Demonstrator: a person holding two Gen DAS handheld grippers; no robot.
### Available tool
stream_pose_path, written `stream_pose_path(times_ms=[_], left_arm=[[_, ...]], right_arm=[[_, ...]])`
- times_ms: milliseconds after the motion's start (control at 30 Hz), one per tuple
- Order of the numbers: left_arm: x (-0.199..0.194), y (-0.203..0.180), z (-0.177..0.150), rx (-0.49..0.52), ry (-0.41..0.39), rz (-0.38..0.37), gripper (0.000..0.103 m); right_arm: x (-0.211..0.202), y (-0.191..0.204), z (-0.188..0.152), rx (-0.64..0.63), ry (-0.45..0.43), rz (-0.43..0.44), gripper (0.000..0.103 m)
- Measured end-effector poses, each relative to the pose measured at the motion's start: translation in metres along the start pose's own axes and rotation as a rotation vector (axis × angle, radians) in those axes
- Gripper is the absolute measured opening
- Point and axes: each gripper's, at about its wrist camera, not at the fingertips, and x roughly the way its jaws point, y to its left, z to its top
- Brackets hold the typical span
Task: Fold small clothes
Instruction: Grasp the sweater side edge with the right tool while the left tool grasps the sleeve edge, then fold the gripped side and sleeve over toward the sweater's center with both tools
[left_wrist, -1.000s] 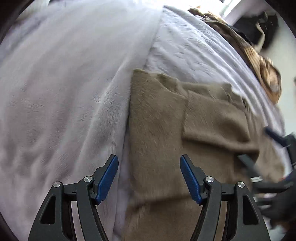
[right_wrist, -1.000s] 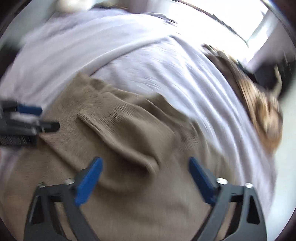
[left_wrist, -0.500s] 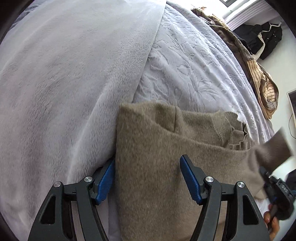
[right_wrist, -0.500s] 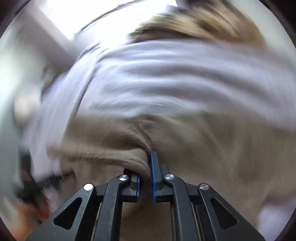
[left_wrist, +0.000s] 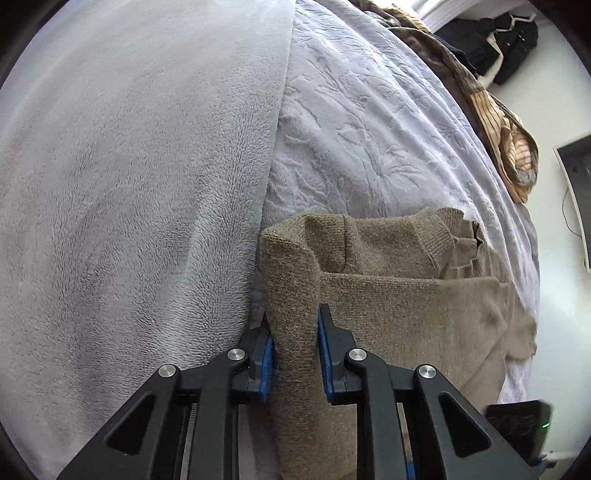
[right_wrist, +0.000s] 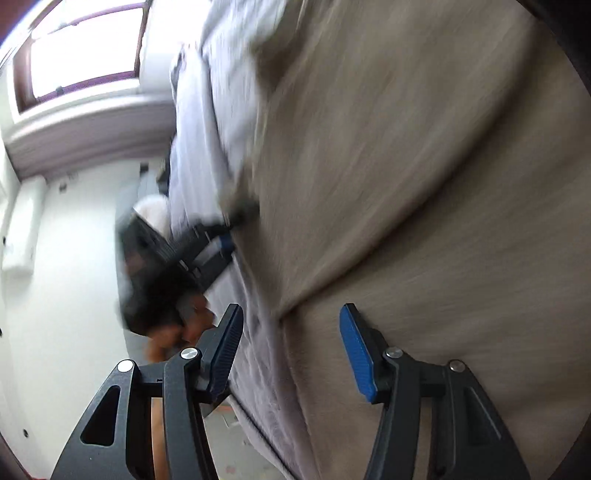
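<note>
Left hand-held gripper (left_wrist: 295, 347) just clamped sweater (left_wrist: 406, 325) edge at lower centre, right hand-held gripper (right_wrist: 291, 354) just let go, half open, so next fold likely starts.

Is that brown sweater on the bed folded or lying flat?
Partly folded: the brown sweater has one layer lying across its body, the neckline still showing above.

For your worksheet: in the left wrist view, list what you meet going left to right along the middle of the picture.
Plush grey blanket → embossed lilac bedspread → striped brown garment → white wall.
</note>
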Motion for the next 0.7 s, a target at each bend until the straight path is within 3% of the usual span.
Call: stream_pose_path(times_ms=[67,133,333,500,600,667,700], left_arm=[[-0.001,0.001,0.001,0.004,0.005,-0.011,0.015],[-0.004,0.003,0.003,0.001,0.002,-0.011,0.015],[-0.014,0.015,0.014,0.024,-0.02,0.024,0.015],[-0.013,0.02,0.01,0.039,-0.032,0.076,0.016],[-0.028,0.014,0.004,0.038,-0.074,0.105,0.016],[-0.038,0.012,-0.001,0.032,-0.09,0.111,0.016],[-0.043,0.01,-0.005,0.032,-0.101,0.106,0.016]], right_arm=[[0.028,0.004,-0.004,0.017,-0.005,-0.015,0.043],[0.042,0.008,-0.004,0.033,-0.013,-0.007,0.007],[0.065,0.041,-0.005,-0.002,-0.001,0.082,0.006],[0.085,0.021,-0.017,-0.011,0.048,-0.059,0.007],[0.065,0.021,-0.024,-0.039,0.099,-0.099,0.016],[0.032,0.024,-0.023,-0.101,0.058,-0.132,0.027],[0.007,0.024,-0.017,-0.12,0.003,-0.149,0.039]])
